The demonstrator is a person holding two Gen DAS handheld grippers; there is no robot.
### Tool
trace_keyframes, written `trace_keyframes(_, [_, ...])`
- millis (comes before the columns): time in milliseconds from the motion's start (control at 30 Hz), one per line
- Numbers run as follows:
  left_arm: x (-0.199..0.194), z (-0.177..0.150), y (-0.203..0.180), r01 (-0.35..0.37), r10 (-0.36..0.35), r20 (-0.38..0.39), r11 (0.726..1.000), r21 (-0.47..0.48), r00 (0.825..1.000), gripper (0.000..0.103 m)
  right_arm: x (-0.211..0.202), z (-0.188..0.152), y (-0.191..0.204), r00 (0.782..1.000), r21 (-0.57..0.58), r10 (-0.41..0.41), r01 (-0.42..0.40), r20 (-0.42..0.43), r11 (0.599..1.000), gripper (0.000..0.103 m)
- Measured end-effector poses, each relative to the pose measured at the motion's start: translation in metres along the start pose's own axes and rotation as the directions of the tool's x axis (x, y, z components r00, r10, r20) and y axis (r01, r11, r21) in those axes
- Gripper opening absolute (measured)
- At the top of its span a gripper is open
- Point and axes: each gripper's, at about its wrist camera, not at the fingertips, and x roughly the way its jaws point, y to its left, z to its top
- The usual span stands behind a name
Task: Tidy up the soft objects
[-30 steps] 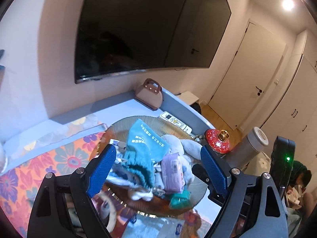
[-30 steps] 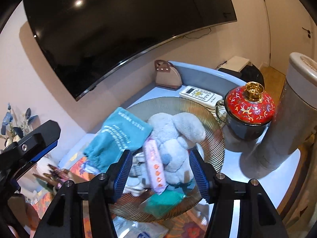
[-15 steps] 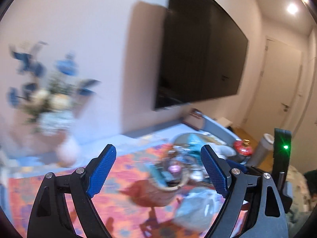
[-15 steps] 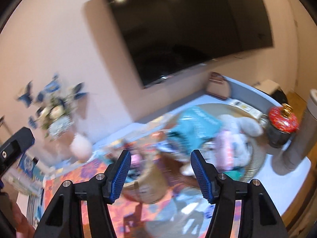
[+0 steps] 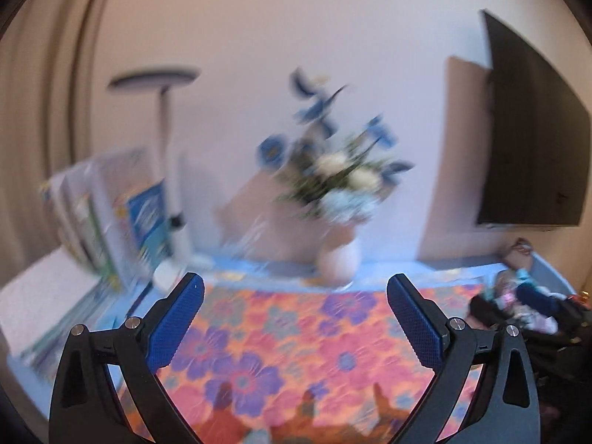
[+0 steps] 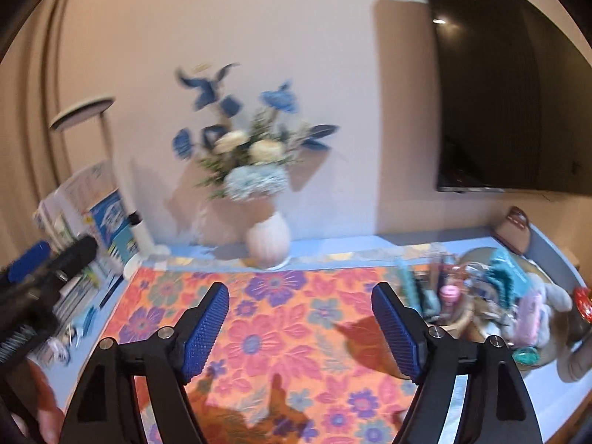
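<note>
The soft objects lie piled on a round plate (image 6: pixel 477 255) at the far right: a teal pouch (image 6: pixel 508 270), a grey plush toy (image 6: pixel 555 294) and a pink tissue pack (image 6: pixel 527 312). In the left wrist view the pile (image 5: pixel 518 301) is a blur at the right edge. My left gripper (image 5: pixel 295 318) is open and empty above the floral mat (image 5: pixel 296 333). My right gripper (image 6: pixel 300 327) is open and empty above the same mat (image 6: pixel 281 333). The left gripper also shows at the left edge of the right wrist view (image 6: pixel 37 270).
A white vase of blue and cream flowers (image 6: pixel 268 236) stands at the back of the table against the wall. Books and boxes (image 6: pixel 92 218) stand at the left beside a lamp (image 6: pixel 83 111). A TV (image 6: pixel 518 92) hangs at right. A red lidded pot (image 6: pixel 584 303) sits beyond the plate.
Both grippers have swung left, away from the plate of soft objects, and now face the mat and the vase. Both stay open and empty. The views are motion-blurred.
</note>
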Motion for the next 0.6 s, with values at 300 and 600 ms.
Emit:
trace_keyframes(300, [0.051,-0.061,0.025,-0.123,0.124,-0.083,0.992,0.010,0.989,0.099,0.040,-0.042,0.032,1.000,-0.033,0.020,-0.020,-0.020,0.999,0.083])
trace_keyframes(600, [0.080,-0.091,0.011,-0.081,0.089,-0.137,0.995,0.066,0.987,0.099,0.100,-0.081,0.025,0.988,-0.032,-0.010,0.005,-0.152,0.999,0.083])
